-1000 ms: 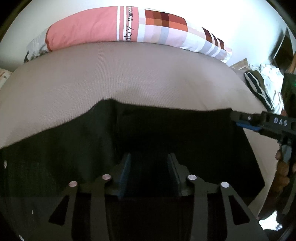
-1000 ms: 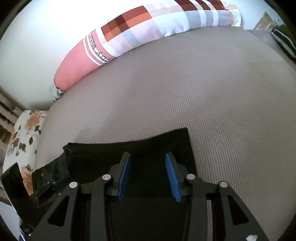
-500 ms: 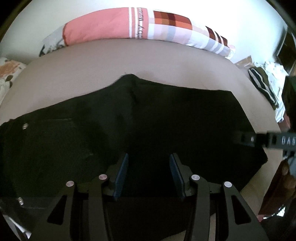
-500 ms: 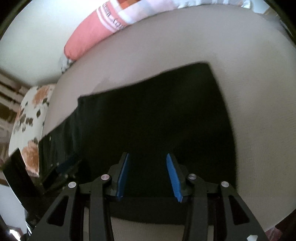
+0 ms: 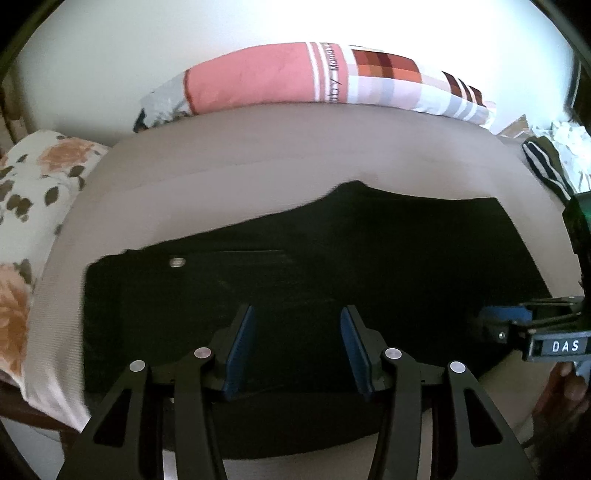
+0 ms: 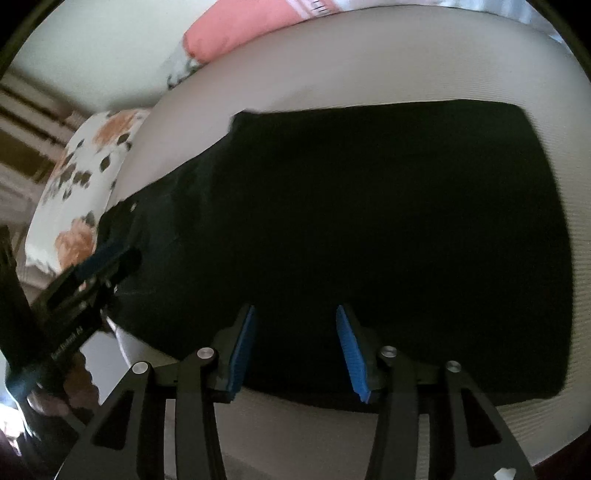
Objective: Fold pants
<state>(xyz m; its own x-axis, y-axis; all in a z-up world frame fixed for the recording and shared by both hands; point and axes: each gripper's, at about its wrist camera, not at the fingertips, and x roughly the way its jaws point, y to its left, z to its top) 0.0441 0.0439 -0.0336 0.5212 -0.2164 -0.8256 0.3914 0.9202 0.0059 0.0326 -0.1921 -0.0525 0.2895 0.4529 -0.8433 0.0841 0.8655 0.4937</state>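
Left wrist view: the left hand-held gripper (image 5: 297, 347) hangs over the near edge of the black pants (image 5: 295, 273), its blue pads (image 5: 242, 347) parted with only dark cloth seen behind the gap — the jaws have just been opening, and nothing is pinched between them. The pants lie flat and folded on the grey-beige bed (image 5: 258, 147), a metal button (image 5: 176, 262) showing near their left end. At the right edge of this view the right hand-held gripper (image 5: 506, 321) reaches in over the pants' near right corner, with part of a person's hand (image 5: 565, 391) below it. Farther back, a floral pillow (image 5: 33, 206) sits at the bed's left side, a long pink and checked bolster (image 5: 325, 77) runs along the white wall, and a striped dark garment (image 5: 546, 170) lies at the far right.

Right wrist view: the right hand-held gripper (image 6: 293, 345) hovers above the near hem of the pants (image 6: 369, 221), pads apart and clear of the fabric — its jaws too have just been opening. The left hand-held gripper (image 6: 107, 258) enters from the left, over the pants' left end. Beyond the dark cloth lie the bare bed (image 6: 369, 55), the floral pillow (image 6: 85, 177) and the pink end of the bolster (image 6: 229, 33).
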